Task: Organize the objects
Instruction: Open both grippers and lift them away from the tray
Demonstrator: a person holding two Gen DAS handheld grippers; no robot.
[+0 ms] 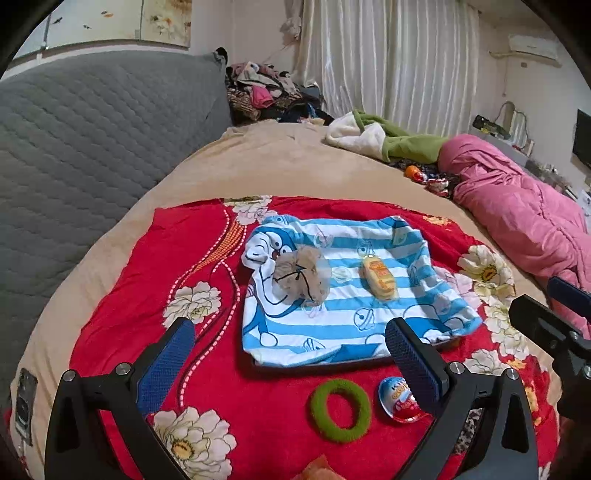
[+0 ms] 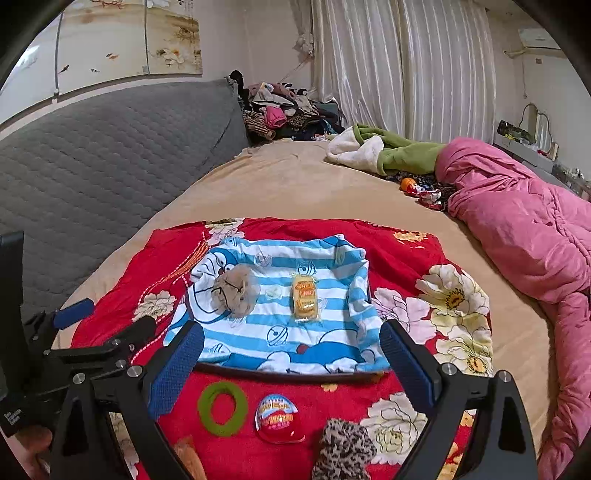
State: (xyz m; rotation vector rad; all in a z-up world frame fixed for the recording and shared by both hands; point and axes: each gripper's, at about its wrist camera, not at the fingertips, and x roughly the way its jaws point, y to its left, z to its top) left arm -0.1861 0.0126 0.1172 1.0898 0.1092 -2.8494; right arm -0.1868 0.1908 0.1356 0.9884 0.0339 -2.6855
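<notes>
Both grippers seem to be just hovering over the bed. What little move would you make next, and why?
Probably lower the open right gripper onto the red egg. It lies loose on the red cloth beside the green ring, outside the striped tray, where a beige scrunchie and a yellow snack already sit.

On the towel-covered tray [image 2: 280, 371] a scrunchie [image 2: 234, 291] lies left of a snack packet [image 2: 304, 299]; before it, a ring [image 2: 222, 408] left of an egg toy [image 2: 279, 419].

bed [image 2: 295, 184]: tan cover | headboard [image 2: 110, 147]: grey, quilted, left | curtains [image 2: 399, 66]: pale, drawn, behind bed | wall [image 2: 110, 33]: painted panel with flowers and fish | air conditioner [image 2: 535, 37]: high, right | clothes pile [image 2: 284, 110]: far corner | lighting: indoor
</notes>
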